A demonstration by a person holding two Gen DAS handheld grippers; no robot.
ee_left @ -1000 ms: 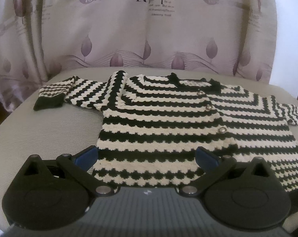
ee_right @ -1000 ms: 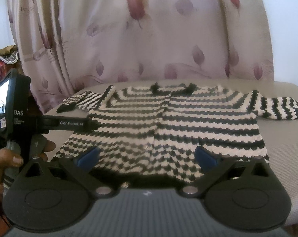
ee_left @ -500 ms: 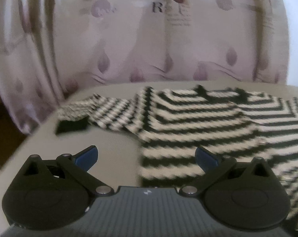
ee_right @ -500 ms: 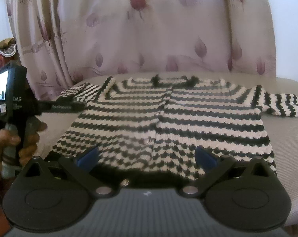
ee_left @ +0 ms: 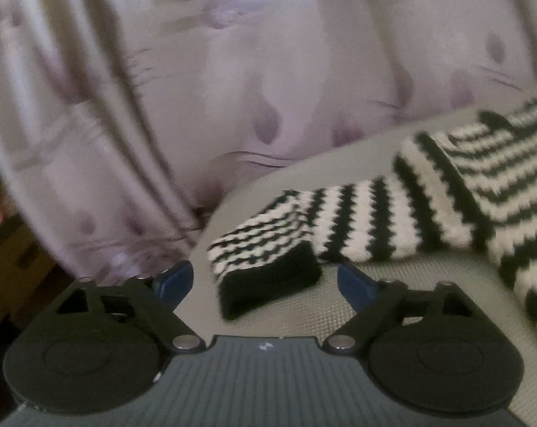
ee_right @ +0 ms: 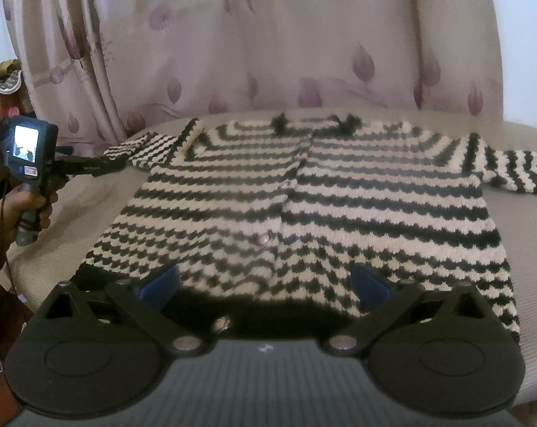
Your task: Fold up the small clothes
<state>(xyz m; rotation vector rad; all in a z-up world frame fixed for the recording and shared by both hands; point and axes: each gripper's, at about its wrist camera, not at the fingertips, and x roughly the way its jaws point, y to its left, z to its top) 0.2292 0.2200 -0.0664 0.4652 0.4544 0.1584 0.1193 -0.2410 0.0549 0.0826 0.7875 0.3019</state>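
While the black-and-white striped knitted cardigan [ee_right: 304, 210] lies flat, front up and buttoned, on the grey padded seat cushion [ee_right: 72, 210], a person's hand [ee_right: 17, 210] at far left holds the left gripper [ee_left: 264, 281] by its handle, with its small lit screen facing back. That gripper points at the end of the cardigan's left-hand sleeve [ee_left: 343, 227], which is folded back on itself so the black cuff [ee_left: 268, 288] sits between the blue-padded fingers [ee_left: 172, 281]. Jaws closing, pads not yet pressing the cuff, gaps visible both sides. Left wrist view is motion-blurred. Moving right, the cardigan body spreads across the cushion, collar toward the pale curtain with purple leaf print [ee_right: 268, 42] behind. The right gripper [ee_right: 264, 284] hovers over the black bottom hem [ee_right: 261, 313], jaws wide apart, nothing gripped; whether the pads touch the knit, cannot tell. At far right the other sleeve [ee_right: 517, 170] stretches out flat toward the cushion edge.
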